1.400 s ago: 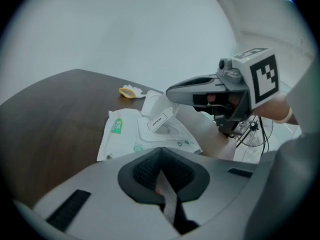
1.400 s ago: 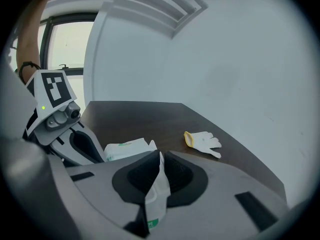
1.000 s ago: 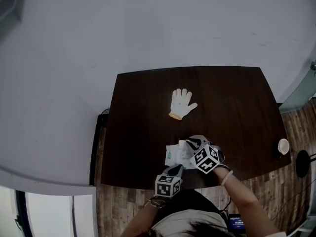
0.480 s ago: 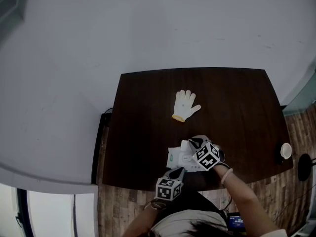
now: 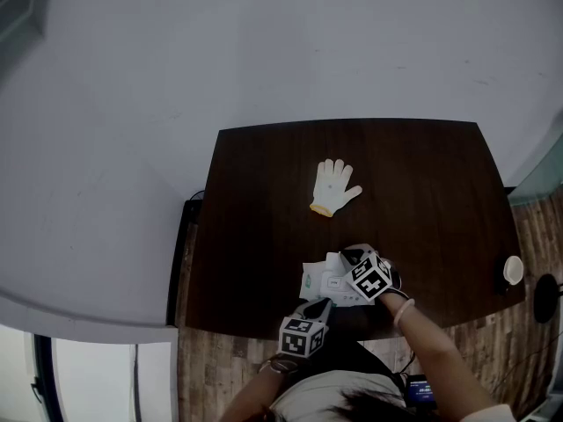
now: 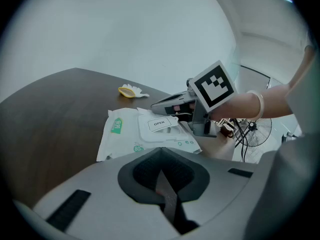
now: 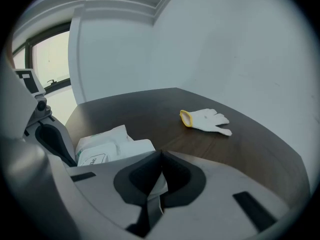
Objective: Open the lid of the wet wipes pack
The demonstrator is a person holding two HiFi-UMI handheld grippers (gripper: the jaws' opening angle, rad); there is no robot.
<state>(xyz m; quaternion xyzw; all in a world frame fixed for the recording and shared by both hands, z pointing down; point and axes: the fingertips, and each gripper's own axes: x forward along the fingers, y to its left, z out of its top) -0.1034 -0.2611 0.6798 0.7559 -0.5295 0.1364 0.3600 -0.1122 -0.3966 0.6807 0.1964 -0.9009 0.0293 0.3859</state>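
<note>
Wet wipes pack (image 5: 314,281): lies flat on the dark table (image 5: 264,200), at the middle of the edge nearest the person; everything below is placed from it.
Lid (image 6: 159,125): white, marked "OPEN", lying flat on top of the pack.
Right gripper (image 7: 159,171): at the pack's right far corner, pointing slantwise down.
Right fingers: they have just been closing and now stand almost together. A thin white edge of the pack is pinched between the pads (lid rim or wrapper film, I cannot tell which).
Left gripper (image 6: 161,179): at the pack's near edge, on the person's side, tilted down towards it.
Left fingers: closed together in a dark slit, with nothing seen between them. Whether the tips touch the pack cannot be told, as its near edge runs out of sight behind the gripper body.
Glove (image 5: 335,187): white with a yellow cuff, lying well beyond the pack's far side and apart from both grippers.
</note>
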